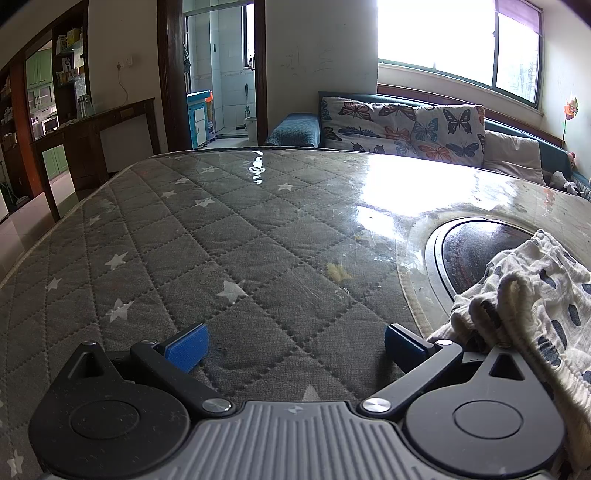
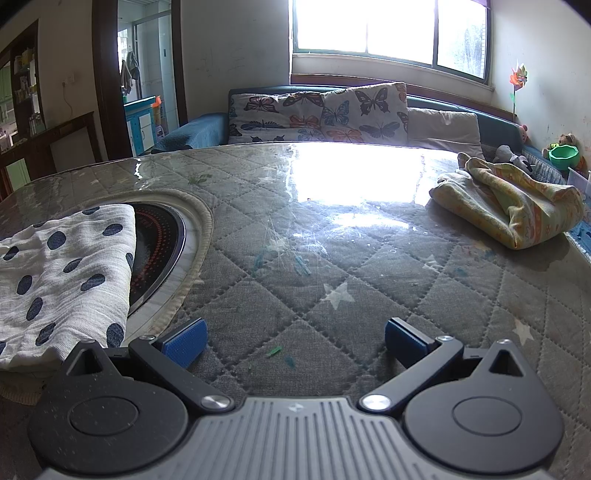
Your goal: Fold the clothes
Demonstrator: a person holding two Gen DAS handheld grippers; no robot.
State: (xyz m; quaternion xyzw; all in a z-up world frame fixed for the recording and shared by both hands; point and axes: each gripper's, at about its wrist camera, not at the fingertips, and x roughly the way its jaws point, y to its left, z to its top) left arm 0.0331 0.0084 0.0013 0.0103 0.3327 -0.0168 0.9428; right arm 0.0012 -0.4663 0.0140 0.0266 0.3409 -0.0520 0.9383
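- The left gripper (image 1: 295, 349) hovers low over the table (image 1: 229, 236), its blue pads (image 1: 188, 349) spread wide with nothing between them.
- The right gripper (image 2: 295, 341) is likewise spread wide and empty, low over the same surface, with its blue pads (image 2: 186, 347) apart.
- The table wears a grey quilted cover with white stars (image 2: 338, 295) under a glossy clear sheet that catches the window glare.
- A round cooktop (image 2: 159, 251) is sunk into the table, ringed by a pale trim.
- The dotted cloth (image 2: 62, 280), white with dark blue spots, lies partly over the cooktop and its trim.
- In the right wrist view the cloth sits flat at the left, its near edge just beside the gripper's left finger; touching or not, I cannot tell.
- In the left wrist view the same cloth (image 1: 532, 306) is bunched and rumpled at the right edge, just beside the right finger and overlapping the gripper body.
- A yellow cloth (image 2: 517, 206) with orange print lies crumpled near the far right corner of the table, well apart from both grippers.
- Small green and teal flecks (image 2: 275, 350) dot the cover between the right gripper's fingers.
- A yellowish stain (image 1: 338, 273) marks the cover ahead of the left gripper.
- Beyond the table stands a sofa (image 2: 199, 129) with butterfly cushions (image 2: 321, 114) under a bright window (image 2: 391, 29).
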